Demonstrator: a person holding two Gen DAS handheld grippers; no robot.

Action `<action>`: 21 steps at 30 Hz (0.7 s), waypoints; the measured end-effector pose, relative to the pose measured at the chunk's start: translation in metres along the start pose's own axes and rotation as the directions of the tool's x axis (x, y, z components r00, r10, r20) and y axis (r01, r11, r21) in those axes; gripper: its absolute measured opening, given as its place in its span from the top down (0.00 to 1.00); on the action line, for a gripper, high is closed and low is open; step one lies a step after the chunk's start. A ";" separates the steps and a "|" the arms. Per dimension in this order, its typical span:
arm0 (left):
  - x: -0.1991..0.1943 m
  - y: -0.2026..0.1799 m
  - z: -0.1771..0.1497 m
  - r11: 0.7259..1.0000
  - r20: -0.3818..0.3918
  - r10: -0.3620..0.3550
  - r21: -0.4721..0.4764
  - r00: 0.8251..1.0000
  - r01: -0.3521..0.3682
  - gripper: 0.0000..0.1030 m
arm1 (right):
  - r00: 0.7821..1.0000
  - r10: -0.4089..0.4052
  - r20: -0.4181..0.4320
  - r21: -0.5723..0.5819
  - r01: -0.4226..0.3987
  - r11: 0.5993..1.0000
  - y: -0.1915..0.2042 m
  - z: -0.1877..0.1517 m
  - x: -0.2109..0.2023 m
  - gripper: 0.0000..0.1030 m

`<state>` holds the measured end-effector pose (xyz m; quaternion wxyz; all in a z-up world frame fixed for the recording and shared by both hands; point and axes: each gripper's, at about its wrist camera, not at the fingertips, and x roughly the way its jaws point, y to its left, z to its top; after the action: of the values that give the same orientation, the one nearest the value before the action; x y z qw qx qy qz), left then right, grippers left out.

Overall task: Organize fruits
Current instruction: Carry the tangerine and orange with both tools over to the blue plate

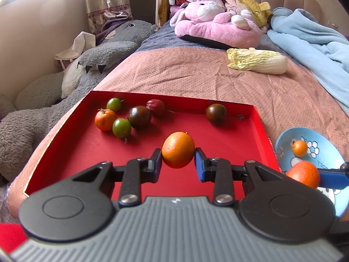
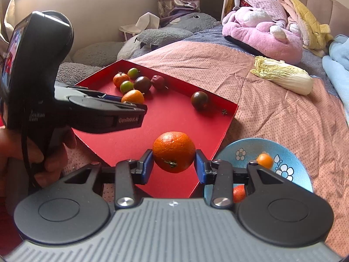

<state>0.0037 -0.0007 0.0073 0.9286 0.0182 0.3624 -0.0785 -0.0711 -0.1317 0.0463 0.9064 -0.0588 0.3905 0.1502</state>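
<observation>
- The left gripper (image 1: 178, 160) is clenched on a small orange (image 1: 178, 150): the fruit sits squarely between the two blue pads, each pad pressing a side, and hangs above the floor of the red tray (image 1: 87, 152).
- From the right wrist view that same left gripper (image 2: 139, 107) comes in from the side, held by a hand (image 2: 41, 150), with its orange (image 2: 133, 96) showing at the fingertips over the tray (image 2: 174, 120).
- The right gripper (image 2: 173, 163) is clenched on a bigger, darker mandarin (image 2: 173, 155), stem end turned toward the camera; the fruit fills the gap between the pads and hangs over the tray's near corner, just beside the blue bowl (image 2: 290, 152).
- In the bowl lie a tiny orange fruit (image 2: 264, 161) and another orange one (image 2: 239, 193), partly hidden by the gripper's linkage.
- Loose at the far end of the tray: a mandarin (image 1: 105, 120), two green fruits (image 1: 114, 104) (image 1: 121, 127), two dark tomatoes (image 1: 139, 117) (image 1: 216, 113), and a wrinkled dark-red fruit (image 1: 155, 107).
- Writing: "GenRobot.AI" is printed on the left gripper's side; smaller lettering on its handle is too blurred to read.
- A napa cabbage (image 1: 257, 62) lies on the bedspread, well apart from the tray.
</observation>
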 end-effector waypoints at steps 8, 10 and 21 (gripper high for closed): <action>-0.010 -0.027 -0.016 0.998 0.006 -0.022 0.054 1.000 0.022 0.66 | 1.000 -0.004 0.017 0.014 0.004 1.000 -0.007 -0.012 -0.015 0.55; -0.012 -0.032 -0.018 0.997 0.016 -0.027 0.072 1.000 0.026 0.66 | 1.000 -0.008 0.020 0.022 0.008 1.000 -0.010 -0.016 -0.019 0.55; -0.015 -0.047 -0.013 0.997 0.021 -0.059 0.050 0.998 0.058 0.66 | 0.998 -0.070 0.000 0.091 0.069 0.993 -0.050 -0.054 -0.035 0.55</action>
<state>-0.0236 -0.0436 0.0094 0.9292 0.0298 0.3500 -0.1148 -0.1148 -0.1989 0.0341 0.9134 -0.0308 0.3932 0.1007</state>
